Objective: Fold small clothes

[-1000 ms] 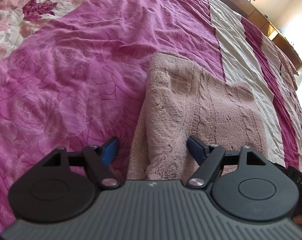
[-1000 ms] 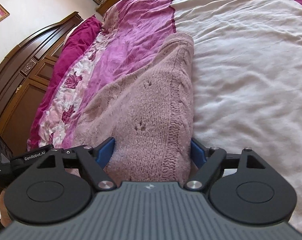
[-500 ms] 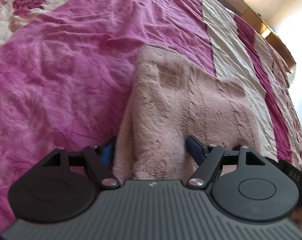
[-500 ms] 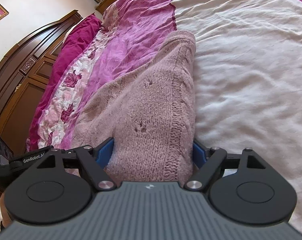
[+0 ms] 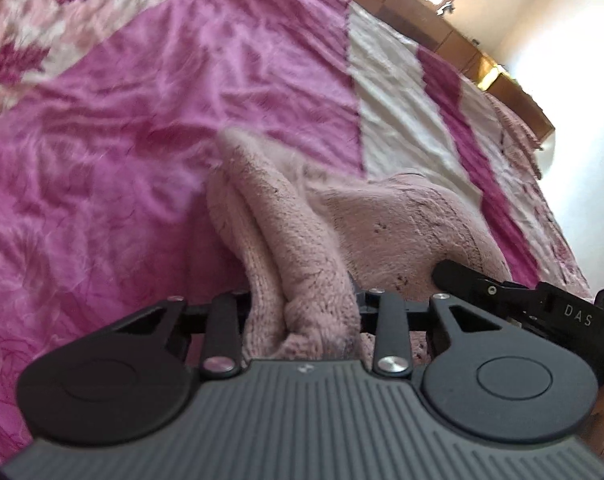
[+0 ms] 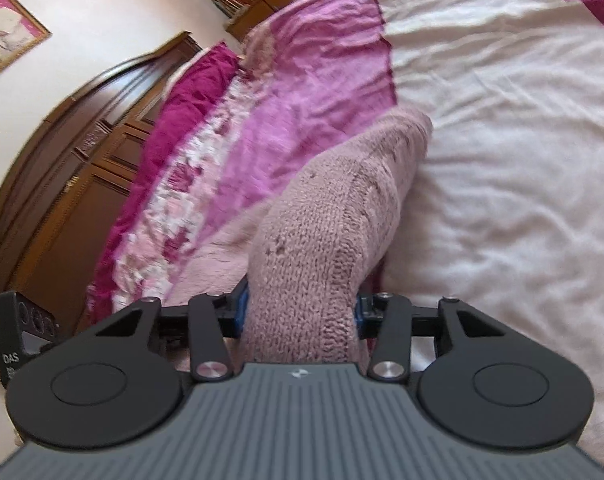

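Observation:
A dusty-pink knitted garment (image 5: pixel 382 224) lies folded on the bed. My left gripper (image 5: pixel 302 304) is shut on its near left edge, and the knit bunches up between the jaws. My right gripper (image 6: pixel 299 312) is shut on the near right edge of the same garment (image 6: pixel 322 232), which rises in a ridge from the bed. The right gripper's black body (image 5: pixel 542 304) shows at the right of the left wrist view, close beside the left one. The fingertips are buried in the knit.
The bed cover has magenta (image 5: pixel 141 120), cream (image 6: pixel 502 120) and floral (image 6: pixel 173 200) bands. A dark wooden headboard (image 6: pixel 61 152) stands at the left of the right wrist view. A wooden ledge (image 5: pixel 422 16) runs along the bed's far side.
Both grippers have closed on the garment's near edge and lifted it, so the flat knit now stands in ridges. The two grippers have come closer together.

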A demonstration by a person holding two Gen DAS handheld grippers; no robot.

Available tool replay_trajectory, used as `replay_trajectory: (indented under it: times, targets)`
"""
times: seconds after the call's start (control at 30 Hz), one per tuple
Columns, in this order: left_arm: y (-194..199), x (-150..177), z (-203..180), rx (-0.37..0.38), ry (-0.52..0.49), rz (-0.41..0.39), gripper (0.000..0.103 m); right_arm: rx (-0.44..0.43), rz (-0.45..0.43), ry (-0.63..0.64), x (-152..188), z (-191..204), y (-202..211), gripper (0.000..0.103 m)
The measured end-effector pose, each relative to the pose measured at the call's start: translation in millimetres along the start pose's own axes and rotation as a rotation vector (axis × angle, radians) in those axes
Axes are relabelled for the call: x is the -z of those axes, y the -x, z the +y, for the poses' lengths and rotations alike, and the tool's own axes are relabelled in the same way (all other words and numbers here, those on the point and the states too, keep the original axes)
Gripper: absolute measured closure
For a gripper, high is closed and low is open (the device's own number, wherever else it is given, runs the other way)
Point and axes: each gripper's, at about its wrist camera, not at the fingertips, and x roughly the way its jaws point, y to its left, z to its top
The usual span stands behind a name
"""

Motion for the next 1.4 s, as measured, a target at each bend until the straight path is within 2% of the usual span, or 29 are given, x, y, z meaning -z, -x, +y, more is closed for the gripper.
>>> replay_trajectory:
  times: [0.27,0.4,0.5,0.63,0.7,0.8,0.9,0.97,1.03,1.27,1.33,1.4]
  targets:
    - [9,10,-55,0.069,-0.076,-0.017,0.069,0.02,-0.076,0.065,-13,3,72,0.053]
    - [8,30,-80,0.089,-0.137,-0.011,0.069,0.042,-0.099,0.041,-2,-14,107,0.053]
    - [-3,47,-89,0.088,-0.167,0.028,0.069,0.075,-0.114,0.019,14,-34,126,0.053]
    - [-21,69,-80,0.031,-0.168,0.09,0.067,0.118,-0.083,-0.059,37,-68,126,0.053]
    - [-27,75,-71,0.027,-0.139,0.119,0.064,0.142,-0.06,-0.085,47,-82,122,0.052]
    - [-27,78,-61,0.039,-0.104,0.12,0.061,0.182,-0.043,-0.102,61,-95,114,0.047]
    - [-24,76,-60,0.027,-0.106,0.124,0.055,0.178,-0.051,-0.128,67,-100,117,0.045]
    - [-23,75,-64,0.005,-0.112,0.123,0.049,0.181,-0.052,-0.126,68,-100,119,0.043]
    - [-21,76,-65,-0.049,-0.117,0.124,0.035,0.191,-0.057,-0.119,70,-94,122,0.04]
    - [-3,80,-68,-0.11,-0.106,0.129,0.032,0.265,-0.071,-0.036,77,-70,144,0.035]
    - [2,82,-73,-0.145,-0.13,0.129,0.026,0.283,-0.07,-0.003,81,-63,152,0.033]
    - [7,86,-78,-0.181,-0.154,0.12,0.025,0.292,-0.067,0.016,87,-58,160,0.032]
